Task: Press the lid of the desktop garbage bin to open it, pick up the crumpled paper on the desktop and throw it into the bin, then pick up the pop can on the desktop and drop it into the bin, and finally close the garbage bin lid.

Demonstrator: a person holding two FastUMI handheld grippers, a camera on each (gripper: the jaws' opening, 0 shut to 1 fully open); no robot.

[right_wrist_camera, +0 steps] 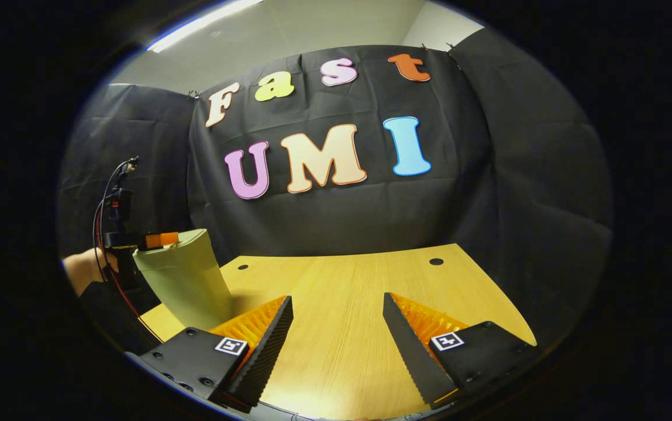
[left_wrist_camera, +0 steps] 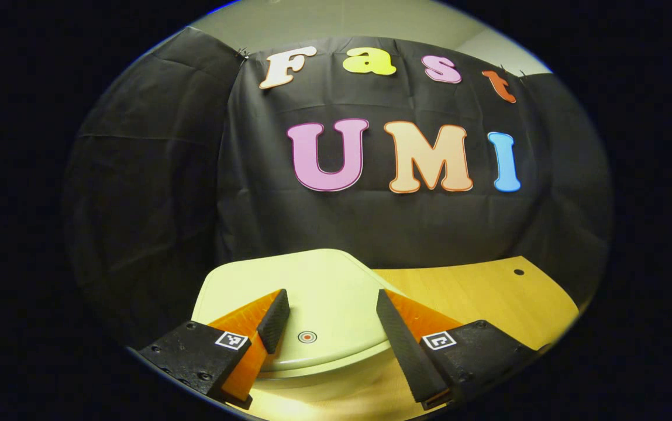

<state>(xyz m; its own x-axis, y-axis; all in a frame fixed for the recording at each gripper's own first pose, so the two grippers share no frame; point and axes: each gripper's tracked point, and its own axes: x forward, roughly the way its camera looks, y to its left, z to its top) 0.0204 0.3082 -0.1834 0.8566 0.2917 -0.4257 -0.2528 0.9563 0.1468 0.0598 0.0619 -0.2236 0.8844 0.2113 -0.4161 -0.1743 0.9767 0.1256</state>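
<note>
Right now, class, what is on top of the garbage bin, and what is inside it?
The left gripper hangs open just above the closed lid of the garbage bin, near its round button mark. The lid covers the inside, so any contents stay hidden.

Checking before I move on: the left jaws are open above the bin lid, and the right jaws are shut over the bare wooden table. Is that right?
Not quite. The right gripper has its jaws open, not shut, over the bare wooden table, as the right gripper view shows. The left gripper is indeed open above the bin lid.
</note>
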